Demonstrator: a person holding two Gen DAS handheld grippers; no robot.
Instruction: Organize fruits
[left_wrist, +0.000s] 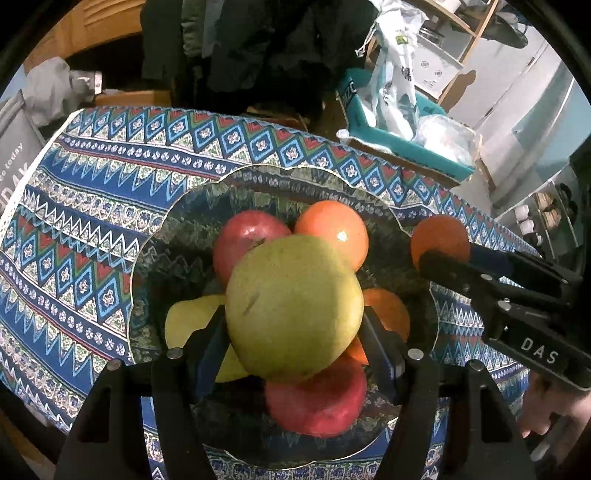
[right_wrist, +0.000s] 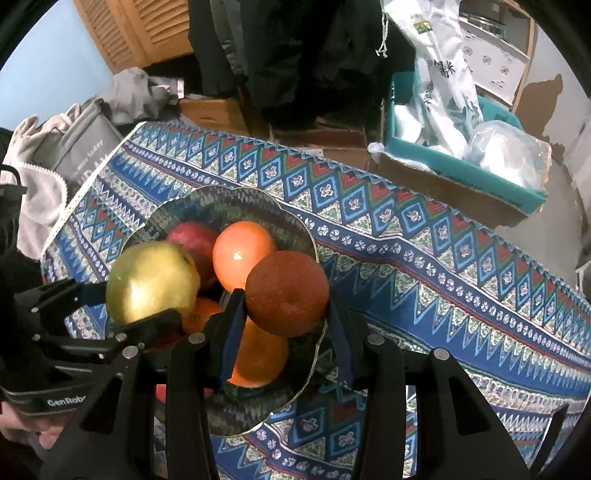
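**Two Grippers, Two Fruits Over the Bowl**

The left black two-finger gripper (left_wrist: 293, 334) squeezes a big round yellow-green apple (left_wrist: 293, 306) between its two fingers. The apple is up in the air, right above the dark glass bowl with the wavy rim (left_wrist: 177, 236). You can see the same apple from the other side in the right wrist view (right_wrist: 151, 282), with the left gripper (right_wrist: 140, 314) holding it from the left.

The right black two-finger gripper (right_wrist: 286, 325) squeezes a dark orange round fruit (right_wrist: 287, 293) between its blue finger pads (right_wrist: 232, 332). This fruit hangs over the right edge of the bowl (right_wrist: 221, 199). In the left wrist view the same orange fruit (left_wrist: 439, 240) sits at the tip of the right gripper (left_wrist: 443, 254), just past the bowl's right rim.

Inside the bowl lie more fruits. There is a shiny red apple (left_wrist: 247, 236) at the back, touching a bright orange round fruit (left_wrist: 332, 232). A yellow fruit (left_wrist: 192, 321) lies on the left, partly hidden by the gripper. Another orange fruit (left_wrist: 388, 314) lies on the right. A red fruit (left_wrist: 317, 402) lies at the front, under the held apple.

The bowl stands on a blue cloth with zigzag and diamond patterns (left_wrist: 92, 221). Behind the table sits a teal box full of plastic bags (right_wrist: 461, 162).
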